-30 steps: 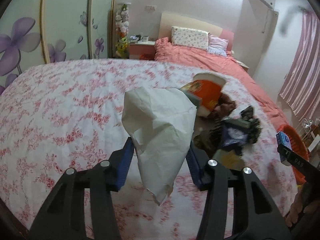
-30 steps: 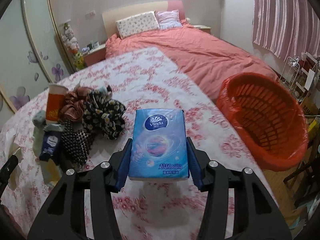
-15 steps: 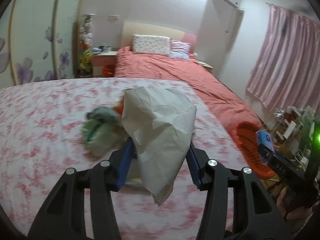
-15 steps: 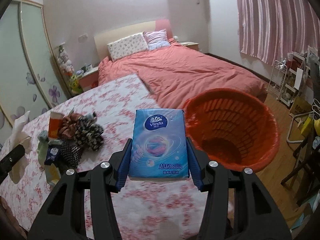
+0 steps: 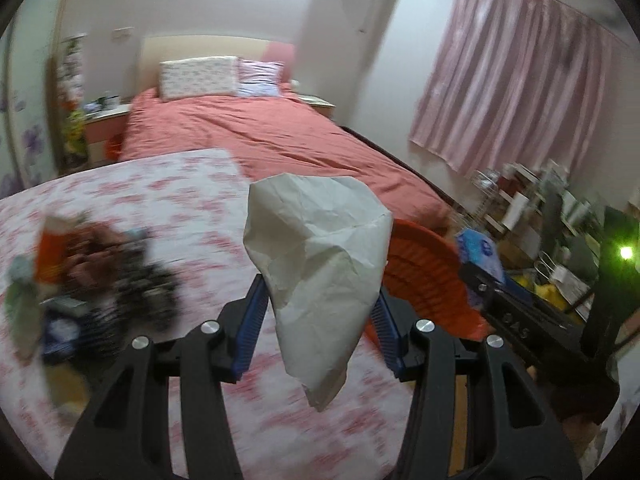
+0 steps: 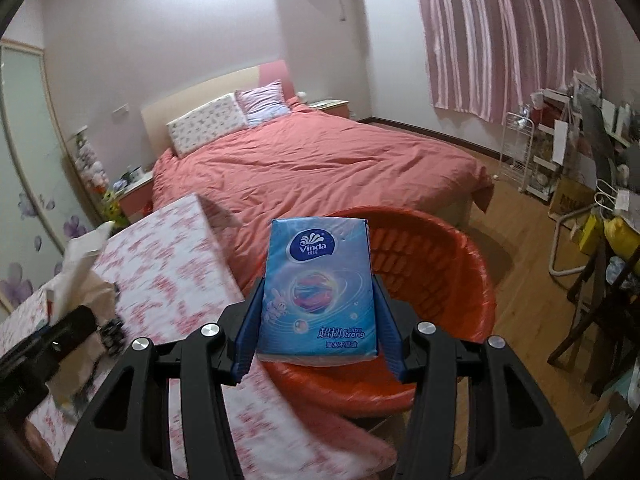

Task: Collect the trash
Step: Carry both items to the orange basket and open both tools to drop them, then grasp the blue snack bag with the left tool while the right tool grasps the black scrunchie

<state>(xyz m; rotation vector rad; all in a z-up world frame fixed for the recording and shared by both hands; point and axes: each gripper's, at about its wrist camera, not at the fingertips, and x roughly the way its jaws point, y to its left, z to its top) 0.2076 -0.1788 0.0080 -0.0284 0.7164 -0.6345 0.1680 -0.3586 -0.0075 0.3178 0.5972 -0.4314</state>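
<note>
My left gripper point(image 5: 318, 320) is shut on a crumpled white paper point(image 5: 320, 264) and holds it above the floral sheet point(image 5: 160, 200), just left of the orange basket point(image 5: 424, 280). My right gripper point(image 6: 318, 320) is shut on a blue Vinda tissue pack point(image 6: 318, 288) and holds it over the near rim of the orange basket point(image 6: 440, 272). The right gripper with the blue pack point(image 5: 478, 250) shows at the right of the left wrist view. The white paper point(image 6: 80, 264) shows at the left of the right wrist view.
A blurred pile of clothes and wrappers point(image 5: 92, 280) with an orange cup point(image 5: 50, 256) lies on the floral sheet at the left. A salmon bed point(image 6: 320, 168) lies behind. Cluttered shelves and a rack point(image 6: 568, 152) stand at the right on the wooden floor point(image 6: 520, 280).
Both grippers have swung right, away from the pile and toward the orange basket. The tissue pack is now over the basket's rim. Both grips are unchanged.
</note>
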